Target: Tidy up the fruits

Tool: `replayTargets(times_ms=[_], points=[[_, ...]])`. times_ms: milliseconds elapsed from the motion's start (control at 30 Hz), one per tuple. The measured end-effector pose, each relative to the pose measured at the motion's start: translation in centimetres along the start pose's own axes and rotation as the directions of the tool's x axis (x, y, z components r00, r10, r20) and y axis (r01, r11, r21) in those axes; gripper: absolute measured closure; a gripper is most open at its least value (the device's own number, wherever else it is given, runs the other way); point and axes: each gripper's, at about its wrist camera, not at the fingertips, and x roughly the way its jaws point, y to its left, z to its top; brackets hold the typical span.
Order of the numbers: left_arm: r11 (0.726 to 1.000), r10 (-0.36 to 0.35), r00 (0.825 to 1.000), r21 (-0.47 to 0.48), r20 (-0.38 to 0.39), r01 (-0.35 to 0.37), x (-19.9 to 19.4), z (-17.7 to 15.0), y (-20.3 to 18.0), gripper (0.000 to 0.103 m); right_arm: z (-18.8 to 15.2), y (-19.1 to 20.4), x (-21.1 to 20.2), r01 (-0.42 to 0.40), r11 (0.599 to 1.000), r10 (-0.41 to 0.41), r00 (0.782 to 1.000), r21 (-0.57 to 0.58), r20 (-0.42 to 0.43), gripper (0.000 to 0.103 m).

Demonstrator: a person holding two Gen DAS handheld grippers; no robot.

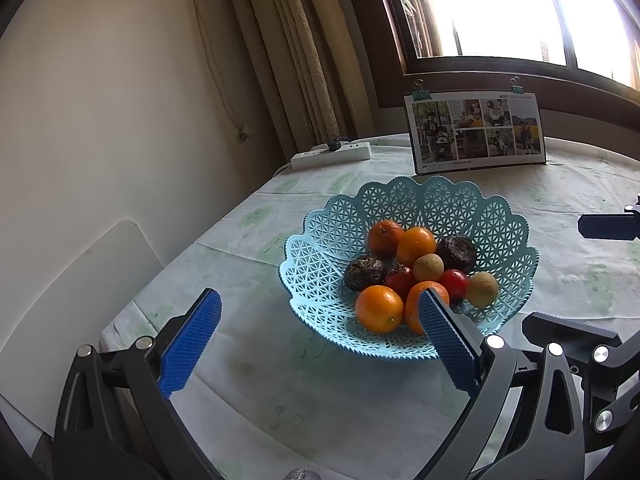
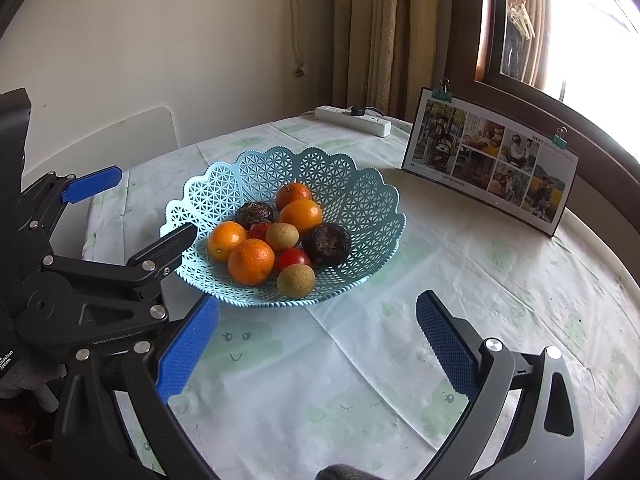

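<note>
A light blue lattice basket [image 1: 460, 208] [image 2: 280, 168] stands on the round table and holds all the fruit. Inside lie several oranges [image 1: 379, 308] [image 2: 251, 261], two dark wrinkled fruits [image 1: 456, 253] [image 2: 326, 244], small red fruits [image 1: 454, 282] [image 2: 293, 258] and tan round fruits [image 1: 482, 289] [image 2: 296, 280]. My left gripper [image 1: 320, 296] [image 2: 158, 200] is open and holds nothing; it hovers at the basket's near-left rim. The right gripper [image 2: 318, 302] [image 1: 554, 272] is open too, just short of the basket's front rim, with only tablecloth between its fingers.
A clipped photo calendar [image 1: 478, 130] [image 2: 492, 164] stands behind the basket near the window. A white power strip [image 1: 332, 154] [image 2: 352, 120] lies at the table's far edge by the curtain. A white chair back [image 1: 80, 300] is at the left, against the wall.
</note>
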Motion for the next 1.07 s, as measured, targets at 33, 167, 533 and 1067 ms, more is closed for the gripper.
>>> replayTargets(times_ms=[33,167,533,1067], points=[[1.000,0.000,1.000,0.000,0.000,0.000,0.0,0.0,0.0,0.003,0.0,0.0,0.0,0.000,1.000,0.000,1.000,0.000,0.000,0.005],[1.000,0.000,1.000,-0.001,0.001,0.000,0.0,0.0,0.0,0.003,0.0,0.0,0.0,0.001,1.000,-0.001,1.000,0.000,0.001,0.005],[1.000,0.003,1.000,-0.003,0.003,-0.003,0.0,0.0,0.2,0.003,0.0,0.2,-0.5,0.008,1.000,-0.008,1.000,-0.012,0.016,0.005],[1.000,-0.012,1.000,0.011,0.020,0.012,-1.1,0.5,-0.4,0.003,-0.4,-2.3,-1.2,0.063,0.995,-0.061,0.998,0.076,-0.023,0.005]])
